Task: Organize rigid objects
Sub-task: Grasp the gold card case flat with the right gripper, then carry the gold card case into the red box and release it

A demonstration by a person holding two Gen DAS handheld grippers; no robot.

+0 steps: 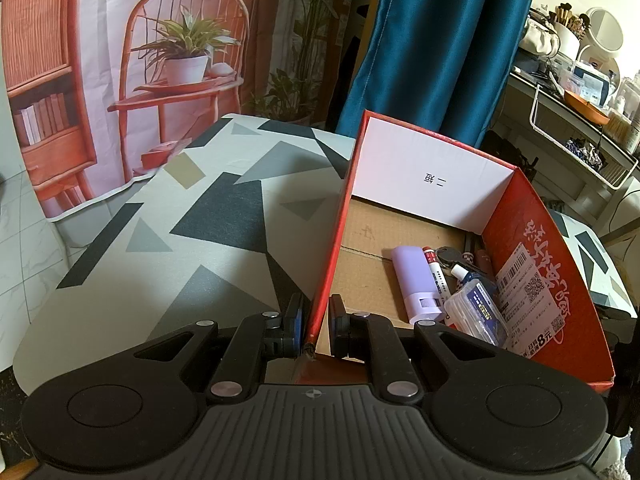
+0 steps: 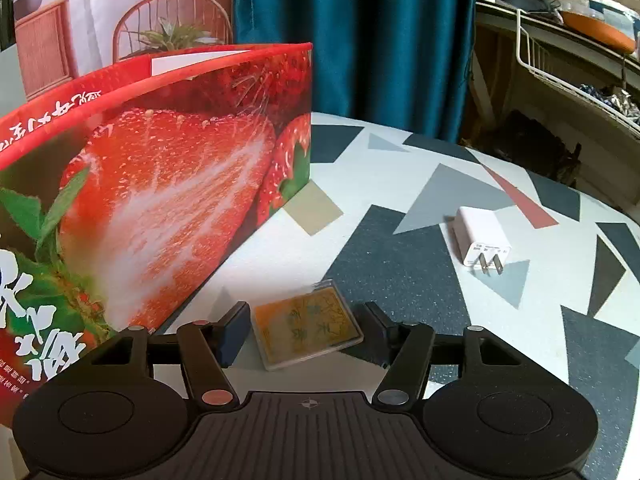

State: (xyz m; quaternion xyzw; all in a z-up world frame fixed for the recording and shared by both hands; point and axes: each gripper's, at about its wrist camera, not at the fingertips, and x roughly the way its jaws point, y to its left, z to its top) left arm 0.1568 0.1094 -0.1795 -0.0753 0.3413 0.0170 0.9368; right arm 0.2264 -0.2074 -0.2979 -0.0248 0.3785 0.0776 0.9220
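- The left hand-held gripper (image 1: 316, 330) is clamped on the near corner of the left wall of the red strawberry-print cardboard box (image 1: 552, 264), one pad outside and one inside. Judged purpose: the grip steadies the open box so that it does not slide on the bench while items are dropped in.
- The box stands open-topped on the bench with the grey, black and white geometric cover (image 1: 192, 216). Its contents lie gathered against the right inner wall: a lilac cylindrical stick (image 1: 412, 276), a white marker pen with red cap (image 1: 436, 276), a clear plastic case with a blue label (image 1: 476, 308) and several smaller items that cannot be identified.
- The right hand-held gripper (image 2: 304, 332) stands at medium width, straddling a small clear plastic case with an orange-yellow card inside (image 2: 306, 330). The case lies flat on the bench just beside the box's outer wall. The pads flank its two sides; visible gaps suggest that neither presses on it yet.
- Judged step: closing on the case before lifting it over the wall into the box.
- A white two-pin plug charger (image 2: 482, 240) lies on the bench well apart to the right, prongs toward the camera, not yet collected.
- Obstruction: the tall box wall stands close to the left finger; the case must clear its rim. The flat, thin case offers little edge to grip.
- Behind the bench hangs a teal curtain (image 2: 360, 40).
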